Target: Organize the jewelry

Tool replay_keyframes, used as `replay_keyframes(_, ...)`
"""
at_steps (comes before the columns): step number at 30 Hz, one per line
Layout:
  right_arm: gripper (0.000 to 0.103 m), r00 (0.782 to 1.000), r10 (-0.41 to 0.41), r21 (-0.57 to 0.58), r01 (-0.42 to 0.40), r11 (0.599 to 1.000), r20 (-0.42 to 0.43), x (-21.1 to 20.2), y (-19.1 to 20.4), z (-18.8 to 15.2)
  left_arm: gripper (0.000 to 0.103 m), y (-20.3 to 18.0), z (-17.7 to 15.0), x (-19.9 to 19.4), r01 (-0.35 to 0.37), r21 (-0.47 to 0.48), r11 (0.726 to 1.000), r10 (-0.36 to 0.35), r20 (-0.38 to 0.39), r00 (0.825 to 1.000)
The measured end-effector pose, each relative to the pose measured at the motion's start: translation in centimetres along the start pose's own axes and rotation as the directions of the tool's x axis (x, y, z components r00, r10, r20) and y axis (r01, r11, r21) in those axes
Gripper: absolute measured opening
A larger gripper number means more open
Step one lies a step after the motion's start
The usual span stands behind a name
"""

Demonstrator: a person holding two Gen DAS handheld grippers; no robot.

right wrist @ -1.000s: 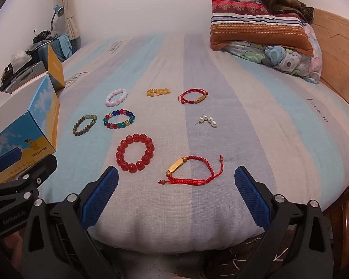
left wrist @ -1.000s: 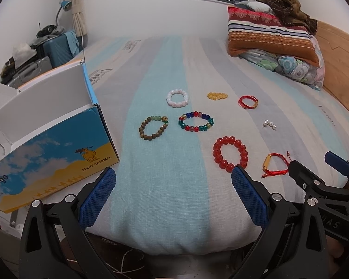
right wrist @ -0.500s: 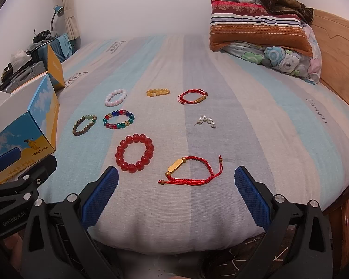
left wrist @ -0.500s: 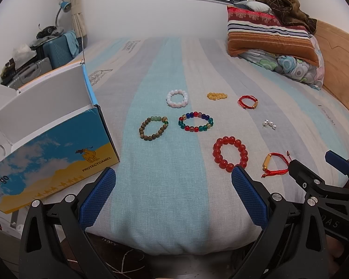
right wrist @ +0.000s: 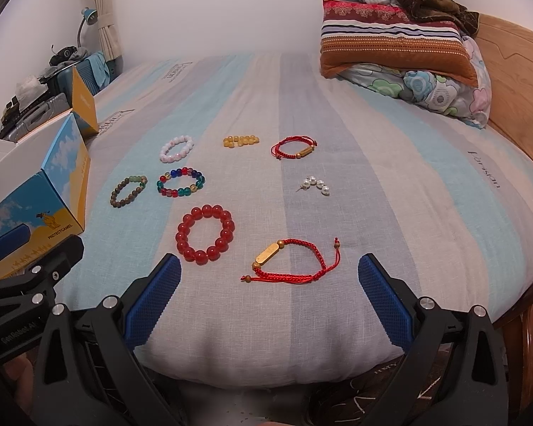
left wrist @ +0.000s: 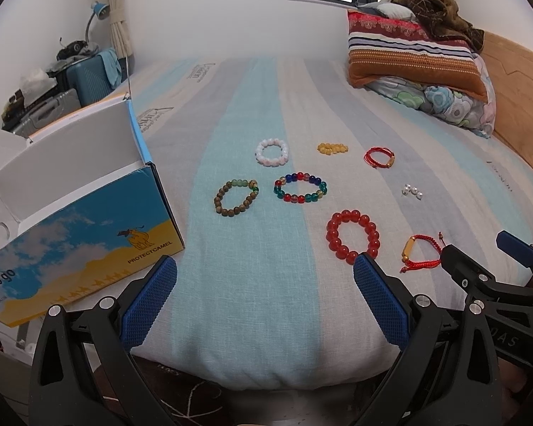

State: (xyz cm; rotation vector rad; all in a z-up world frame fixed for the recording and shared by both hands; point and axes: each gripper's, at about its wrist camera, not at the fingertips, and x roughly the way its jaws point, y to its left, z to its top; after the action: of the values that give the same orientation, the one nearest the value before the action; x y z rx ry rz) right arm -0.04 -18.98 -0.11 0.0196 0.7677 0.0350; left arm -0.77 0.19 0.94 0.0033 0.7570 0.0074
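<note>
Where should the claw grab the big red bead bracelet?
Probably pinch one side of the big red bead bracelet from above, one finger inside the ring, one outside. It lies flat on the bed, so there is no raised part to grab. The right claw is open nearby.

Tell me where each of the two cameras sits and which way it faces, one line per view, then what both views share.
Left wrist: on the left gripper at the bed's near edge, facing the headboard end; its open blue-padded fingers frame the striped bedspread; the right gripper enters at right.
Right wrist: on the right gripper, beside and to the right, facing the same way; the left gripper enters at left.
Shared: the red bead bracelet, the red cord bracelet, the open blue box, the pillows.
</note>
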Motion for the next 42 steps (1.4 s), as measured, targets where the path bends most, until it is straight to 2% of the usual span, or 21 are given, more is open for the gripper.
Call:
replay_keyframes(36,0.096,1.000,-0.005,0.000,0.005,1.000,0.004,0.0,-0.2,0.2,0.097,-0.2,-0.1,0.0,-0.007,0.008,1.000,0.007,-0.007,1.000)
replay_keyframes(40,0.096,1.000,-0.030,0.010,0.030,1.000,0.001,0.2,-1.3,0.9,0.097,-0.7,0.8,0.6,-0.028,0.019,0.999,0.029,-0.017,0.999)
replay_keyframes(42,0.096,0.999,-0.038,0.009,0.038,0.999,-0.010,0.5,-2.0,1.4,0.097,-1.2,1.6,1.4,-0.010,0.031,0.999,0.011,-0.032,0.999)
